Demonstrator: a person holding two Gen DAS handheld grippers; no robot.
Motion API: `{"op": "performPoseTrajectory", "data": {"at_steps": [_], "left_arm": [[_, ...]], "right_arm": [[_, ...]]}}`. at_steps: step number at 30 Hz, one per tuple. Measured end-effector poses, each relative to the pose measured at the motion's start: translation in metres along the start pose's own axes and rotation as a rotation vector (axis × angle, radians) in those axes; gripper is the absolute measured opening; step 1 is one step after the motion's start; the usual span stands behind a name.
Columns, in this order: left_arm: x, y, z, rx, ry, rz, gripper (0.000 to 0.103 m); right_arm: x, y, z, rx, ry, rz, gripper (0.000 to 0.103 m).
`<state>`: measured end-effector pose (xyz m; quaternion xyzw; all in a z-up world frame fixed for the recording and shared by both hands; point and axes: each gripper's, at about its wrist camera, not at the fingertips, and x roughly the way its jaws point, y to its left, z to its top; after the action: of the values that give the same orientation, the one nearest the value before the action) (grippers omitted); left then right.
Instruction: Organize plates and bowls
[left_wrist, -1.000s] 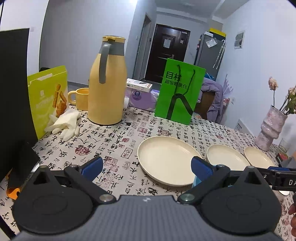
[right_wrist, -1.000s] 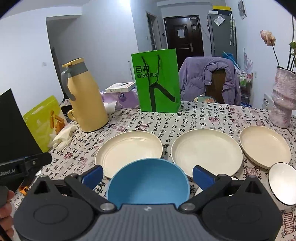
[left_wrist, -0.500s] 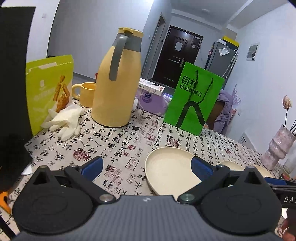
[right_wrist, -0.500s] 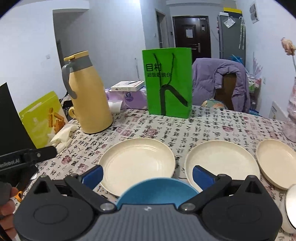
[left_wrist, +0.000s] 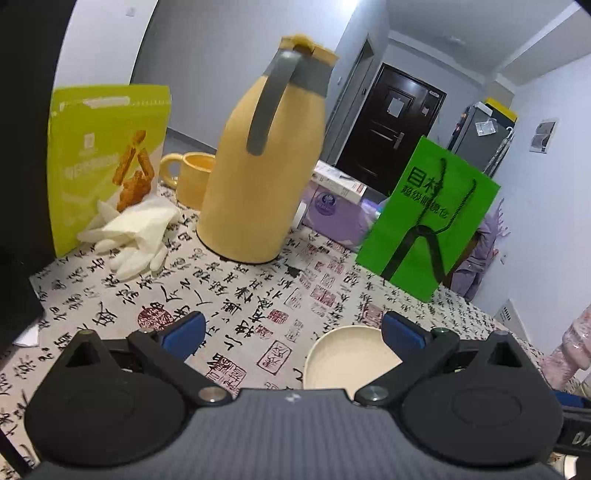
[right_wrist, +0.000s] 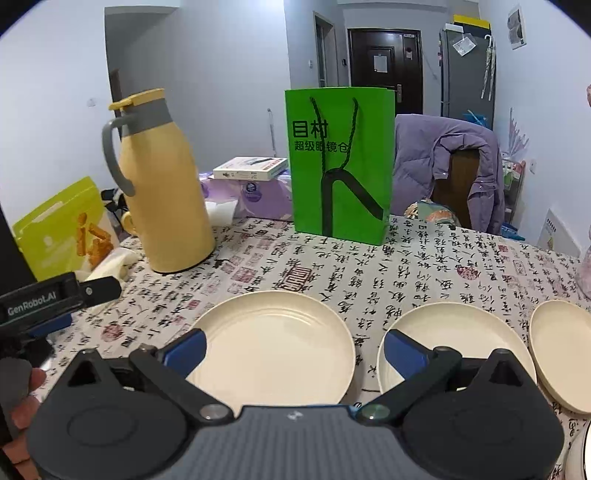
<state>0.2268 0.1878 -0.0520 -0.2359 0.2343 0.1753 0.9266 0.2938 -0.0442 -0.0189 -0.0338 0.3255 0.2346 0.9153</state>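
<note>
the tablecloth (right_wrist: 424, 258) is white with black calligraphy and red seal stamps. the three plates (right_wrist: 273, 343) are plain cream; the thermos (right_wrist: 162, 192) is yellow with a grey handle and collar. the paper bag (right_wrist: 338, 162) is bright green with black lettering.

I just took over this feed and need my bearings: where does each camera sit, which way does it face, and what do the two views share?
Left wrist: on the left hand-held gripper, open, low over the table's left part, facing the yellow jug and snack bag; only its own fingers show.
Right wrist: on the right hand-held gripper, open, above the cream plates, facing the green bag; the left hand-held gripper and a hand show at left.
Shared: jug, green bag, snack bag, nearest plate, patterned tablecloth.
</note>
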Motion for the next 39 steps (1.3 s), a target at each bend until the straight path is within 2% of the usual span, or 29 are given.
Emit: {"op": "performPoseTrajectory", "data": {"at_steps": [3,5,11,13,17,18,21,23,26,28,29,31,36,39], "left_arm": [[0.019,0.01,-0.002,-0.028,0.037,0.02,0.103],[0.029,0.015,-0.004,-0.042,0.055,0.022,0.103],[0.05,0.014,-0.019,0.01,0.114,0.012,0.103],[0.055,0.014,-0.021,0.007,0.143,0.015,0.103],[0.06,0.005,-0.02,0.005,0.206,0.037,0.101],[0.062,0.0,-0.02,0.012,0.223,0.038,0.099],[0.068,-0.018,-0.019,0.052,0.258,0.058,0.093],[0.073,-0.026,-0.02,0.066,0.267,0.082,0.086],[0.083,-0.026,-0.023,0.045,0.292,0.105,0.076],[0.09,-0.022,-0.028,0.02,0.31,0.107,0.062],[0.093,-0.02,-0.03,0.01,0.315,0.096,0.059],[0.098,-0.017,-0.033,-0.001,0.326,0.067,0.047],[0.098,-0.02,-0.037,0.04,0.322,0.014,0.047],[0.096,-0.023,-0.041,0.066,0.319,0.001,0.043]], "right_arm": [[0.009,0.001,0.001,-0.006,0.015,0.013,0.101],[0.017,0.003,0.002,-0.015,0.032,0.008,0.095],[0.05,-0.002,0.011,0.01,0.088,-0.008,0.085],[0.062,-0.008,0.013,0.032,0.108,-0.02,0.079],[0.083,-0.021,0.016,0.05,0.172,-0.024,0.056],[0.087,-0.023,0.017,0.05,0.183,-0.028,0.05],[0.097,-0.03,0.019,0.052,0.197,-0.041,0.046],[0.103,-0.034,0.02,0.055,0.212,-0.036,0.043],[0.113,-0.036,0.018,0.047,0.248,-0.045,0.039],[0.119,-0.037,0.015,0.04,0.271,-0.042,0.038],[0.121,-0.037,0.013,0.036,0.277,-0.04,0.038],[0.125,-0.038,0.012,0.026,0.287,-0.035,0.038],[0.135,-0.042,0.011,0.027,0.299,-0.011,0.034],[0.14,-0.044,0.009,0.032,0.317,-0.008,0.03]]}}
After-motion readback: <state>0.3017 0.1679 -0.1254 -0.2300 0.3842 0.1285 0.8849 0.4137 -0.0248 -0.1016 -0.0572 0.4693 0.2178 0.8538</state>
